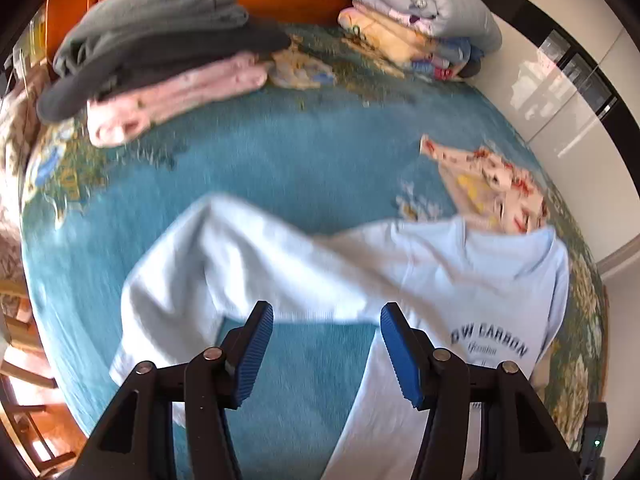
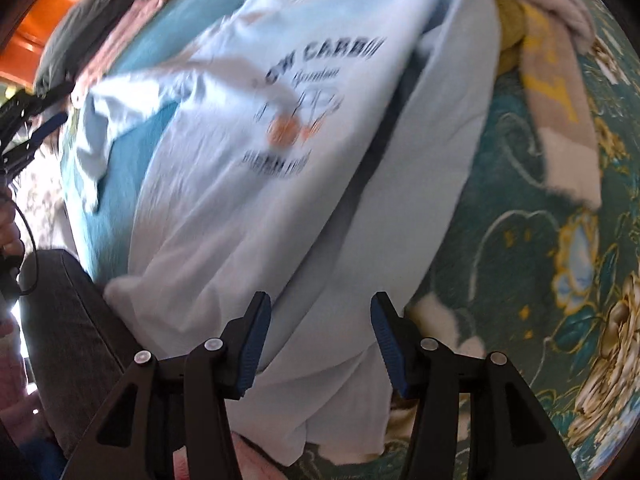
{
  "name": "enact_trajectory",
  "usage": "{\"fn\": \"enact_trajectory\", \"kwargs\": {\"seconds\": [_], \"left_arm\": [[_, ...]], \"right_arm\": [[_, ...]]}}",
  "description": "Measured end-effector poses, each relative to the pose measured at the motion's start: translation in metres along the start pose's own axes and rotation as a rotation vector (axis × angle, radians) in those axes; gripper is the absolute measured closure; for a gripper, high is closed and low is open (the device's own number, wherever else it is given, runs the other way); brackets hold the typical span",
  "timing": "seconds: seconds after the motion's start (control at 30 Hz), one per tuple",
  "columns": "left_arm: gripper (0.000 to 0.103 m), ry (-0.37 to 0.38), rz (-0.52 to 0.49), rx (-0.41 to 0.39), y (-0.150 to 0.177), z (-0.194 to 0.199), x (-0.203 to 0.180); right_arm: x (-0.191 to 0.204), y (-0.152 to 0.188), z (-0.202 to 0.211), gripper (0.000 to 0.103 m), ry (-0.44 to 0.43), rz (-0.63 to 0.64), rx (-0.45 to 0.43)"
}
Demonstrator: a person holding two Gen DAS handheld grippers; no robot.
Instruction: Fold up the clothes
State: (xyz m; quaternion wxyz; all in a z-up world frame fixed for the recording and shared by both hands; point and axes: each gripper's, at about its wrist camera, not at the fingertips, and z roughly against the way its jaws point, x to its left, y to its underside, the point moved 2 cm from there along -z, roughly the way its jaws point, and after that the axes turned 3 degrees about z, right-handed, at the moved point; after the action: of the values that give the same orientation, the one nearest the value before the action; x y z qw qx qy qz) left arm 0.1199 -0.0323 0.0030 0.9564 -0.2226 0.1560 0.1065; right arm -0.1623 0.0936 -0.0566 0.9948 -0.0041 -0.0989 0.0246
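Observation:
A pale blue sweatshirt (image 1: 460,276) with dark "CARBON" lettering lies spread on a teal floral bedspread (image 1: 280,152). Its left sleeve (image 1: 208,256) stretches out to the left. My left gripper (image 1: 326,354) is open and empty, hovering just above the sleeve's lower edge. In the right wrist view the sweatshirt (image 2: 248,168) fills the middle, print side up, with its right side folded in along a long crease. My right gripper (image 2: 320,344) is open over the sweatshirt's near hem, holding nothing. The left gripper also shows in the right wrist view (image 2: 32,136) at the far left.
A stack of folded grey, dark and pink clothes (image 1: 160,44) lies at the back left. A pile of folded bedding (image 1: 420,12) lies at the back right. A patterned garment (image 1: 492,184) lies beside the sweatshirt's hood. A beige and yellow garment (image 2: 556,80) lies at the right. A dark cushion (image 2: 68,320) is at the near left.

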Motion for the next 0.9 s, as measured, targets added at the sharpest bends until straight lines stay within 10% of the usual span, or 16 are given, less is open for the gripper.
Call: {"fn": "enact_trajectory", "kwargs": {"seconds": [0.1, 0.23, 0.47, 0.73, 0.9], "left_arm": [[0.043, 0.019, 0.03, 0.009, 0.01, 0.0, 0.007], [0.042, 0.039, 0.076, -0.041, 0.01, 0.012, 0.016], [0.042, 0.063, 0.159, -0.039, 0.015, 0.015, 0.035], [0.041, 0.071, 0.194, -0.011, 0.018, 0.013, 0.041], [0.04, 0.065, 0.148, 0.045, 0.021, 0.004, 0.029]], "right_arm": [[0.007, 0.006, -0.007, 0.05, 0.03, 0.013, 0.023], [0.0, 0.011, -0.003, 0.101, 0.095, -0.006, 0.023], [-0.047, 0.014, 0.058, 0.102, 0.212, -0.043, -0.095], [-0.188, 0.024, 0.127, 0.102, 0.673, -0.19, -0.163], [-0.249, 0.022, 0.12, 0.102, 0.776, -0.32, -0.128]]}}
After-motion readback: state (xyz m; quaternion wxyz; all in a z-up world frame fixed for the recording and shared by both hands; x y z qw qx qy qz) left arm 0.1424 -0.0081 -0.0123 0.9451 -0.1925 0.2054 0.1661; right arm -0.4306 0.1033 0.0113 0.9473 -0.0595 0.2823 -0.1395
